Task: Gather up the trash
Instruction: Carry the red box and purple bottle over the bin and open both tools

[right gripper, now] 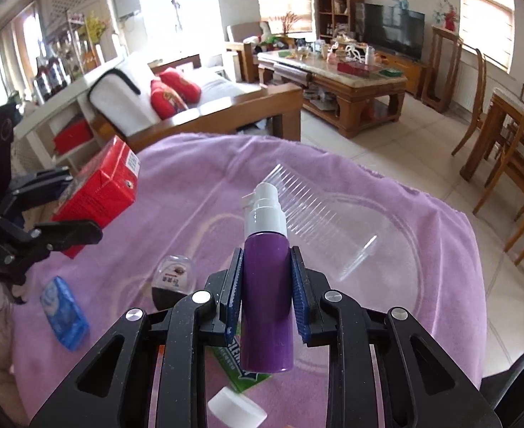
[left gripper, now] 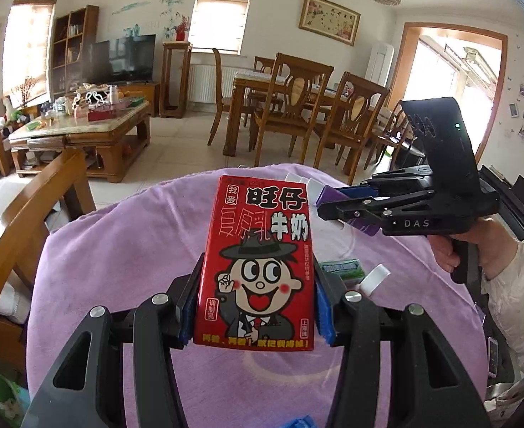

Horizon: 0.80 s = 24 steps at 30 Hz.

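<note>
My left gripper is clamped on the red carton, blue pads pressed flat on both sides of it, jaws about half spread to fit its width. The carton stands upright between my fingers, lifted clear of the purple cloth that covers the table. From the other side the same carton shows tilted in the air, its top corner toward the sofa.

My right gripper is closed narrow on the purple bottle, pads squeezing its body from both sides. Its white pump points away from me, and its base hangs above the cloth. In the left view the right gripper reaches in from the right with the bottle in its tips, a hand on its grip.

Still lying on the cloth:
- a clear cup on its side, just beyond the bottle
- a blue pack near the left edge
- a small dark, clear-topped container just left of my right fingers; what it is I cannot quite make out
- a green pack under the bottle's base, also seen beside the carton
- a white cap nearest me, also seen next to the green pack
</note>
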Each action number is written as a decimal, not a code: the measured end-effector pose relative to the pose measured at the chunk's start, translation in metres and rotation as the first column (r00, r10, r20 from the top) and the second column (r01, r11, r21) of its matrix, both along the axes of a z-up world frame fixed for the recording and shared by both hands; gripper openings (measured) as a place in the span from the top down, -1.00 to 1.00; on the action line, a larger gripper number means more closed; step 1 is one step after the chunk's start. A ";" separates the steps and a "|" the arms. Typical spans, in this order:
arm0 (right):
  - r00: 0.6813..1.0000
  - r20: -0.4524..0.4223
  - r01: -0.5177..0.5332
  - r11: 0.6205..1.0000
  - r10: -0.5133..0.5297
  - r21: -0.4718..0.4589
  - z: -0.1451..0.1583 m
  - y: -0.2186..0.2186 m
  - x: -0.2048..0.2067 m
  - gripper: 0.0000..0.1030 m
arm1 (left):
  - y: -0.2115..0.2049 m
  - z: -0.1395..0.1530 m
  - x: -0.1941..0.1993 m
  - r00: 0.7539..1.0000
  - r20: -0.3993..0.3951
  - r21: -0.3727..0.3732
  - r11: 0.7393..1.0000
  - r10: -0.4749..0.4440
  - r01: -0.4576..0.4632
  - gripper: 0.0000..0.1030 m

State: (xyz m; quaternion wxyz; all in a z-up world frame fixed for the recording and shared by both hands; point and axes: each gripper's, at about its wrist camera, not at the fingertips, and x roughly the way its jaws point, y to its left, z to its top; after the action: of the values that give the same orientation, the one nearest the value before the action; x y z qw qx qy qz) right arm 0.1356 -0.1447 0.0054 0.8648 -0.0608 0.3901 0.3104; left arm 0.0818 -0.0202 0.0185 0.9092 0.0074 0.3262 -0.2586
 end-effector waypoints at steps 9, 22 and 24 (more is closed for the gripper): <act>0.969 0.056 0.213 0.933 -0.239 0.291 0.041 -0.118 -0.063 0.51 | -0.070 0.027 -0.017 0.994 0.076 -0.045 0.995 -0.085 0.089 0.03; 0.848 0.022 0.484 0.791 -0.529 0.375 0.022 -0.312 -0.140 0.51 | -0.246 0.020 -0.025 0.954 0.077 -0.048 0.955 -0.290 0.294 0.03; 0.824 0.012 0.521 0.766 -0.566 0.377 0.014 -0.342 -0.153 0.51 | -0.273 0.017 -0.024 0.945 0.077 -0.027 0.947 -0.317 0.319 0.03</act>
State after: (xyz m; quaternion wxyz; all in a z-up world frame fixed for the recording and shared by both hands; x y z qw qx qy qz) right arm -0.0173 -0.4863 0.0197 0.9362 0.1939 0.2728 0.1076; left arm 0.0581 -0.2933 0.0359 0.8667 0.0516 0.2827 -0.4077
